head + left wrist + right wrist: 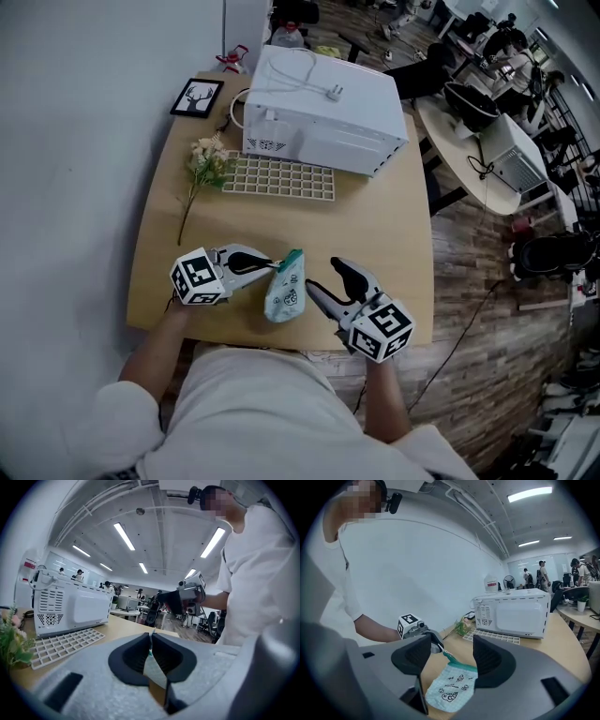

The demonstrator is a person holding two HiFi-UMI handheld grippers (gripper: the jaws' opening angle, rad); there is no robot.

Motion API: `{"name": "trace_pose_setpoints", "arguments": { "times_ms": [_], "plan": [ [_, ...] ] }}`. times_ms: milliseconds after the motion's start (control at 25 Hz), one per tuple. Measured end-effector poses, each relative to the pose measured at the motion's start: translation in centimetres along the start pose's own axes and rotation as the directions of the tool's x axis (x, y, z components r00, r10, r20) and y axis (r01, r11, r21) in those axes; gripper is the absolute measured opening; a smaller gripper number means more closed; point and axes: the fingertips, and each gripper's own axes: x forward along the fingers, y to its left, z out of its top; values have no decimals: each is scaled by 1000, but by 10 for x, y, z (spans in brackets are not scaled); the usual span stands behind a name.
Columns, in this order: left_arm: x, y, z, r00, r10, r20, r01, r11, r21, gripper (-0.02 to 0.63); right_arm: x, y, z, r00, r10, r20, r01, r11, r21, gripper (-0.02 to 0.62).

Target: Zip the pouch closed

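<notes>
Pouch [285,289]: pale, printed, with a teal zip edge, lower centre of the head view. It hangs by its upper corner over the near part of the table [375,225]. Cannot tell whether its bottom touches the wood.

Left gripper [272,266]: jaws together, pinching the thin teal end of the pouch. Its own view confirms this, with fabric sandwiched between the pads and no gap.

Right gripper [326,279]: jaws apart, holding nothing, just right of the pouch. In its own view the pouch [452,686] sits low in the frame, seen through the gap beyond the tips and not touched.

Background: microwave [323,108] at upper centre, white grid tray [279,178] in front of it, flower sprig [208,164] at left.

Risks (judgement):
- Held at one corner only, the pouch can swing or twist, so the right jaws may close on cloth instead of the zip pull. The pull is too small to locate here.
- The left pinch is on a narrow edge, so a hard tug along the zip could drag it out.
- Slack fabric may bunch under the slider and jam it.
</notes>
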Motion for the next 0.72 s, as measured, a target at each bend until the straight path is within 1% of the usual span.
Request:
{"name": "trace_pose_setpoints", "arguments": {
  "times_ms": [120,240,400,480,640,720],
  "plan": [
    [-4,-10,9,998,-48,33,48,999,-6,29,4,5,1,1000,20,-10,-20,1000,-17,271],
    [-10,-16,22,993,-80,85,82,996,-19,29,8,11,5,999,38,-17,-39,998,-48,247],
    [-18,-26,42,976,-135,172,146,988,-49,29,9,18,12,999,53,-8,-53,996,-77,216],
    [-22,-30,50,967,-159,201,174,983,-59,29,9,22,17,998,64,-3,-64,993,-95,205],
    [-27,-36,63,961,-176,214,192,980,-55,29,9,31,26,996,87,1,-86,986,-145,182],
    [-31,-36,71,954,-176,242,197,978,-63,29,10,36,29,995,98,-3,-97,981,-168,172]
  ]
}}
